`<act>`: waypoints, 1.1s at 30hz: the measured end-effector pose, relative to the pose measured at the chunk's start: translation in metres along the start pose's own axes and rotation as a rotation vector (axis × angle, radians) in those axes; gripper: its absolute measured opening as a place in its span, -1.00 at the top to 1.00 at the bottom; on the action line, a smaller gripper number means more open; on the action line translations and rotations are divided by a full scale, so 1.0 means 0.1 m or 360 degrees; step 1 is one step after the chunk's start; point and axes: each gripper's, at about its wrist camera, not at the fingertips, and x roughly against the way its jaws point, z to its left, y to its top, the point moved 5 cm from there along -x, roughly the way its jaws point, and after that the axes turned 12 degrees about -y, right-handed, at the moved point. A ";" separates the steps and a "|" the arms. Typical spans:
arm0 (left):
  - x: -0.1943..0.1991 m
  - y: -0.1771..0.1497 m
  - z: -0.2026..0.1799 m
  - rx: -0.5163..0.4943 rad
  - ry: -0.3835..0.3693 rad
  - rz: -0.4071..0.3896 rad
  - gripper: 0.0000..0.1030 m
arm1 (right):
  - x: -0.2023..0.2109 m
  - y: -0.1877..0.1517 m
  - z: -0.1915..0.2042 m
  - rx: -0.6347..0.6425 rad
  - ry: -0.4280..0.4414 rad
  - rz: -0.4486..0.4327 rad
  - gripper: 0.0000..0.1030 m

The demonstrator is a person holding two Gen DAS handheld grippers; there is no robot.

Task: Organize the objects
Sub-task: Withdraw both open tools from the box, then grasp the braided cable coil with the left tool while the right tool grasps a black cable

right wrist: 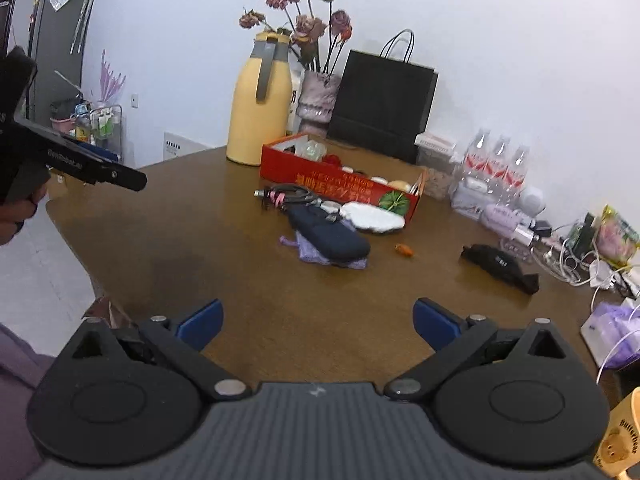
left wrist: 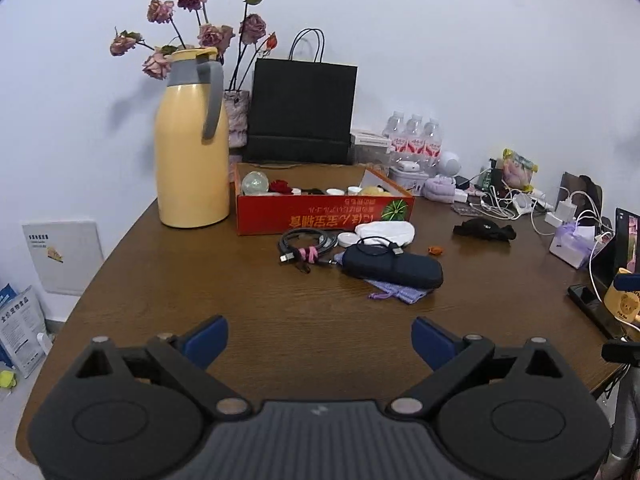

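An open red cardboard box (left wrist: 320, 214) (right wrist: 348, 188) with several small items inside stands on the brown table. In front of it lie a coiled black cable with a pink tie (left wrist: 304, 246) (right wrist: 286, 196), a dark navy case (left wrist: 394, 266) (right wrist: 330, 236) on a lilac pouch (left wrist: 394, 292) (right wrist: 310, 254), a white cloth (left wrist: 386, 232) (right wrist: 374, 218), a small orange thing (left wrist: 436, 249) (right wrist: 405, 250) and a black cloth (left wrist: 484, 230) (right wrist: 500, 266). My left gripper (left wrist: 320, 342) and right gripper (right wrist: 318, 322) hover open and empty over the near table, well short of these objects.
A yellow thermos jug (left wrist: 192, 140) (right wrist: 260, 104), a vase of dried roses (right wrist: 318, 96) and a black paper bag (left wrist: 302, 112) (right wrist: 382, 104) stand behind the box. Water bottles (left wrist: 414, 136), chargers and cables (left wrist: 520, 200), a tissue box (right wrist: 612, 332) crowd the right side.
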 end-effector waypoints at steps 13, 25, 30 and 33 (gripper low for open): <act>-0.82 0.28 0.26 -0.0091 -0.0021 0.0077 -0.92 | -1.02 0.26 -0.11 -0.0303 -0.0026 0.0063 -0.80; -2.84 0.81 0.70 -0.0006 -0.0082 0.0307 -0.76 | -3.04 0.61 0.07 -0.0719 0.0143 0.0257 0.70; -3.07 0.76 0.80 -0.0005 -0.0044 0.0330 -0.65 | -3.13 0.58 0.25 -0.0587 0.0040 0.0129 0.74; -3.05 0.74 0.77 -0.0008 -0.0043 0.0333 -0.60 | -3.07 0.60 0.28 -0.0540 -0.0004 0.0052 0.74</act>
